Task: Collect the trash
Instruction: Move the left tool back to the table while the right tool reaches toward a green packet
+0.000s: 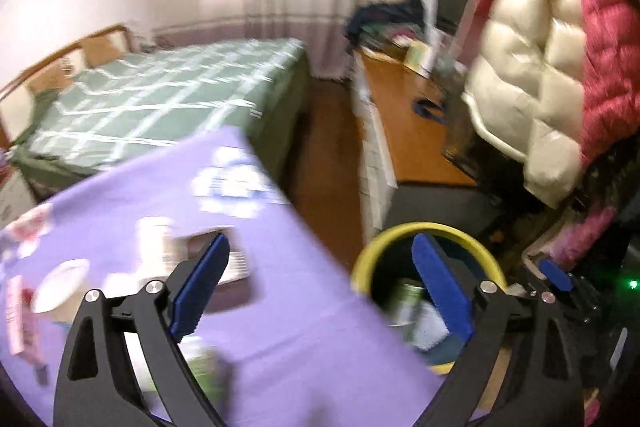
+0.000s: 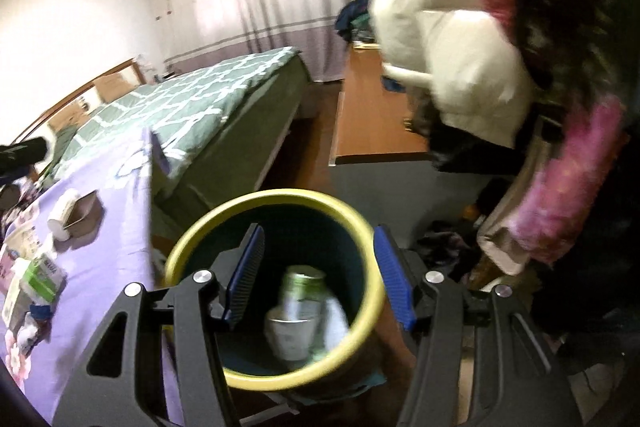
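Several pieces of trash already lie in the round dark bin with a yellow rim (image 2: pixel 276 287): a green-and-white can or bottle (image 2: pixel 298 311) and something white beside it, both blurred. The right gripper (image 2: pixel 320 279) hangs above the bin mouth, its jaws partly apart with nothing between them. The left gripper (image 1: pixel 320 287) straddles the edge of the bench under its lilac flowered cloth (image 1: pixel 280 327) and the bin, jaws spread wide and empty.

More remains on the bench: a white roll beside a brown cardboard piece (image 2: pixel 76 215), a green-and-white carton (image 2: pixel 42 277), some pinkish packets (image 1: pixel 24 319) and a white paper cup (image 1: pixel 60 287). By my reckoning the job is partly done, with most of the litter on the bench left to move.
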A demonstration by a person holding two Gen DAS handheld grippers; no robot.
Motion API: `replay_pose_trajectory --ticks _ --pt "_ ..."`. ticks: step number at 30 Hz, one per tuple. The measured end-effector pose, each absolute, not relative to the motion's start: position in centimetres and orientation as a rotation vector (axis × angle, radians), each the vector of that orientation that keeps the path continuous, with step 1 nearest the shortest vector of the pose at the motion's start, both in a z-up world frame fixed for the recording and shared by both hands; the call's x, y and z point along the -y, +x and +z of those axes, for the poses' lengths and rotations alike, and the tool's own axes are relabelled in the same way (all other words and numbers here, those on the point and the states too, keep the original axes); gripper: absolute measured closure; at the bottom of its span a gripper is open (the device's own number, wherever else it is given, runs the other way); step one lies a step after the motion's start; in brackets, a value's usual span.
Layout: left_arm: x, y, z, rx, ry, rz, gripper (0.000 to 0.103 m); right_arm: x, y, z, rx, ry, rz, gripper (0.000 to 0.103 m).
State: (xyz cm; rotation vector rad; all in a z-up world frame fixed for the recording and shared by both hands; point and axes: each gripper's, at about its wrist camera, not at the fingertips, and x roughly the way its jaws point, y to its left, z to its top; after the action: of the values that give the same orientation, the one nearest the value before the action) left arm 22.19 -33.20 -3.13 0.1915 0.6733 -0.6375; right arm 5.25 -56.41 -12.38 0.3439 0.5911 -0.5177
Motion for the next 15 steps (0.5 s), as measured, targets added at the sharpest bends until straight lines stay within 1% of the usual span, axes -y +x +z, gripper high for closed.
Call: replay_pose_trajectory --ticks 7,15 --pt "18.8 24.5 -1.6 -0.603 0.103 -0.361 0.008 51.0 9.9 -11.1 -0.592 0.296 -0.374 0.048" --pt "4.7 27.4 -4.3 -0.617 -0.003 -0.094 0.007 42.6 15.0 -9.8 -0.622 0.218 -0.207 0.048"
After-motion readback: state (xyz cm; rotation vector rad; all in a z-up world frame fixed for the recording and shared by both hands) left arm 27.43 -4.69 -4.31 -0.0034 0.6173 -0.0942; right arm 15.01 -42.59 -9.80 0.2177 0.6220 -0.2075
